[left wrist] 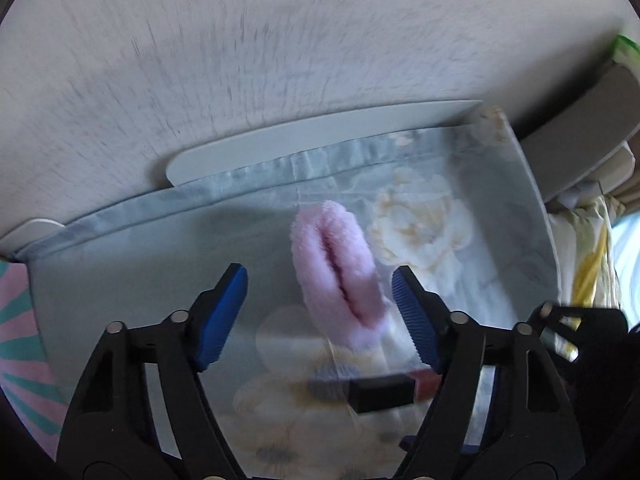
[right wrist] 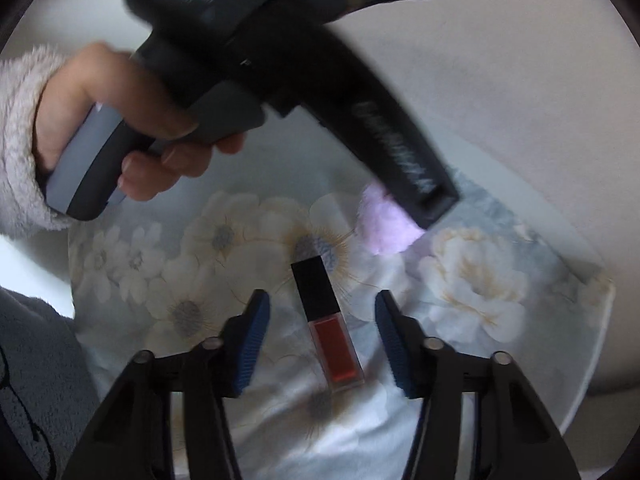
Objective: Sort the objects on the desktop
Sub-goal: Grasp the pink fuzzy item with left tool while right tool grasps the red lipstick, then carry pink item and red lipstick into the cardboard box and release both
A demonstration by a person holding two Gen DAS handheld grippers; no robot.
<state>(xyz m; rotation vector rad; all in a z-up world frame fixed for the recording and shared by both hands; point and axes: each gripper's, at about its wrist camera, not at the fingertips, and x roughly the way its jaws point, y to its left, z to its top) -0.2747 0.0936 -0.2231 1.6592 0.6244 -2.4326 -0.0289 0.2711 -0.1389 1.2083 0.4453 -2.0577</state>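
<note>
On the floral cloth (left wrist: 168, 280), in the left wrist view, a pink fuzzy scrunchie (left wrist: 338, 268) lies between the spread blue pads of the left gripper (left wrist: 318, 300), nearer the right-hand pad and touching neither. Both fingers stand wide apart and hold nothing. Below the scrunchie, close to the camera, the black cap of a lip gloss (left wrist: 380, 392) shows, blurred. The cloth covers a pale tray (left wrist: 320, 136) whose rim shows along the far edge, against a white wall (left wrist: 240, 40). Much of this view is smeared by motion.

From the right wrist view, the right gripper (right wrist: 322, 320) hangs over the same cloth (right wrist: 480, 280) with its fingers apart and empty. The lip gloss (right wrist: 326, 326) lies flat between them, black cap pointing away, red tube toward the camera, clear of both pads. Farther off, the left gripper (right wrist: 438, 204) points down at the scrunchie (right wrist: 386, 228), hiding part of it. A hand (right wrist: 132, 132) in a fleecy sleeve (right wrist: 20, 140) grips its handle.
</note>
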